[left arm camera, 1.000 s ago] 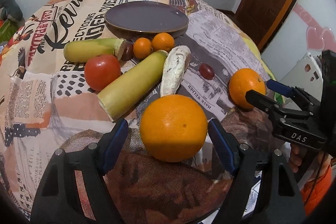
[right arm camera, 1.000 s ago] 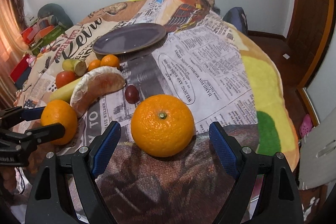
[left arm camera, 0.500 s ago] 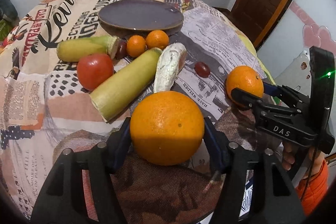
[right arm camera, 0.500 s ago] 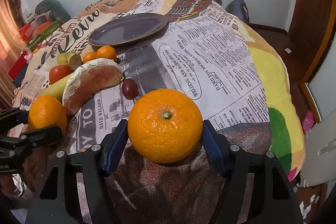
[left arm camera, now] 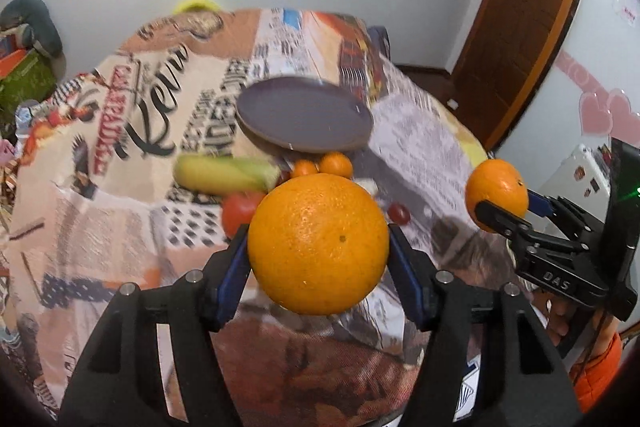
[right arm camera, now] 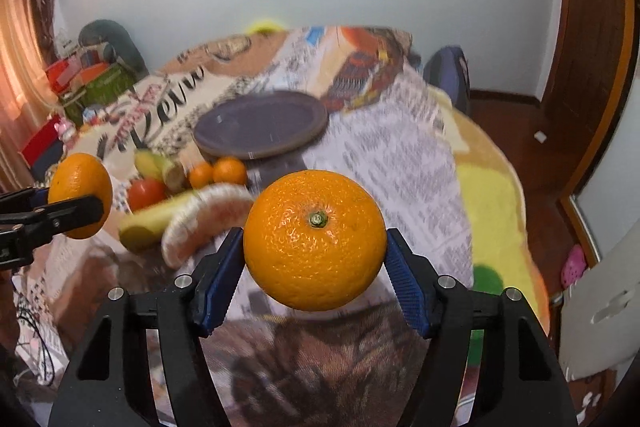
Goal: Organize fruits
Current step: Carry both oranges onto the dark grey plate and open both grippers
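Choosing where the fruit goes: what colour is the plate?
Dark purple-grey plate, clearest in the right wrist view.

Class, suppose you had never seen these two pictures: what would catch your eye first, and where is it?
Two big oranges, each clamped in a claw above the table: one in the left claw, the other, green stem showing, in the right claw. Behind them, an empty dark plate sits on the newspaper-print tablecloth, with smaller fruit heaped just in front of it.
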A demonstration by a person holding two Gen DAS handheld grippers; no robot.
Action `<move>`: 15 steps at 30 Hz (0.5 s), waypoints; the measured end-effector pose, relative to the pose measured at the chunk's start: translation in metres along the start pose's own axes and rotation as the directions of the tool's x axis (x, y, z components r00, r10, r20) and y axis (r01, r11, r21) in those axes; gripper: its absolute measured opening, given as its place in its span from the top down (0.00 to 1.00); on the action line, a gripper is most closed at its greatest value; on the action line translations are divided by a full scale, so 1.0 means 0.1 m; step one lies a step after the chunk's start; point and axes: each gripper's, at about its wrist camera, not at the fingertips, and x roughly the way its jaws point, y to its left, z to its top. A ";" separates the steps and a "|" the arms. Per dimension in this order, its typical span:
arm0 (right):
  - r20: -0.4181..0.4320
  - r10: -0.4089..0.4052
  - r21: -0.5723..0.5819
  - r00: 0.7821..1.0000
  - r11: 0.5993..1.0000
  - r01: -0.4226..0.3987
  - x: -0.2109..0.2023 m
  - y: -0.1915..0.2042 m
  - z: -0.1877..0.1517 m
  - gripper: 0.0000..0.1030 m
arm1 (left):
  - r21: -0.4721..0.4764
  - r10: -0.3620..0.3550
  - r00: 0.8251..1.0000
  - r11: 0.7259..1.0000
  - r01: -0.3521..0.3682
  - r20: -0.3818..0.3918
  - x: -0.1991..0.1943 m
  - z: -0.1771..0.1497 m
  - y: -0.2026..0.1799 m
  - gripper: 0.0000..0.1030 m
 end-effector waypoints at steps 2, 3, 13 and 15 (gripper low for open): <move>0.030 0.002 -0.006 1.000 1.000 -0.002 -0.07 0.03 0.08 0.36 | -0.001 0.007 1.000 1.000 -0.007 0.024 -0.07 0.06 0.02 0.37; 0.049 0.003 -0.012 0.999 1.000 -0.003 -0.10 0.05 0.13 0.36 | -0.001 0.012 0.999 1.000 -0.012 0.038 -0.10 0.10 0.03 0.37; 0.140 0.018 -0.039 0.990 0.999 -0.013 -0.17 0.17 0.48 0.36 | -0.010 0.041 0.988 0.999 -0.040 0.148 -0.27 0.47 0.16 0.37; 0.155 0.017 -0.039 0.988 0.999 -0.011 -0.14 0.19 0.54 0.36 | -0.013 0.044 0.986 0.999 -0.042 0.164 -0.27 0.55 0.18 0.37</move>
